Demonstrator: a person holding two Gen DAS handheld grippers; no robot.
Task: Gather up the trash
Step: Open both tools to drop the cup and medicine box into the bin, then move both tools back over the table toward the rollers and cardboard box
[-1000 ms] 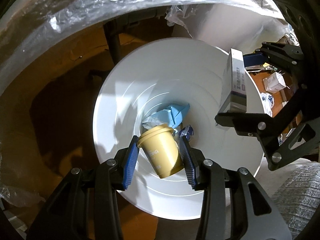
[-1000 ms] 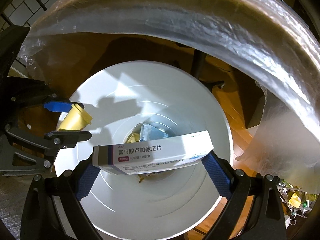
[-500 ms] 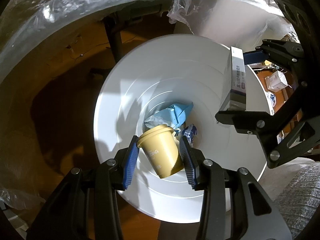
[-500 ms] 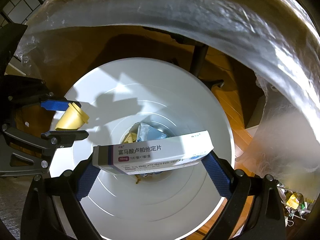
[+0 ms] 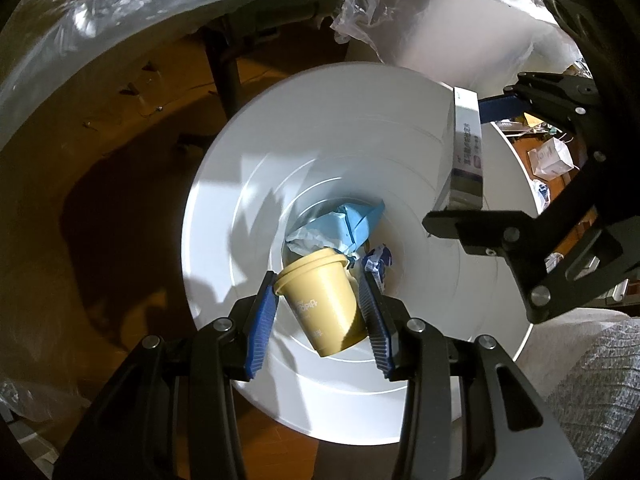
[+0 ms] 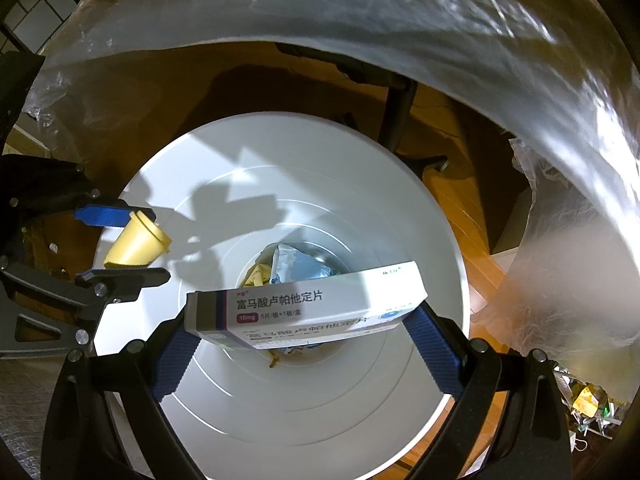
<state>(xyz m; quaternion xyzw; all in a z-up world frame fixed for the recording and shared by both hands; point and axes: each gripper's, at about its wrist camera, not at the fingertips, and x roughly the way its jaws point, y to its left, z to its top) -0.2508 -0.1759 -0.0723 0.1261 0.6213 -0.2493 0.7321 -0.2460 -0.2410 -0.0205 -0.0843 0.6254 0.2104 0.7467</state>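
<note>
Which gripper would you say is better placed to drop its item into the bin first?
Right, marginally: its medicine box hangs over the middle of the white bin, whereas the left gripper's yellow cup sits near the rim.

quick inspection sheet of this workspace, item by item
surface: wooden floor under the bin
job's things: white bin holds blue wrapper and scraps; yellow cup and medicine box held above its opening
clutter: litter on the floor
grippers: left gripper shut on yellow cup; right gripper shut on medicine box
cables: nothing seen
surroundings: plastic sheeting overhead, dark stand leg
</note>
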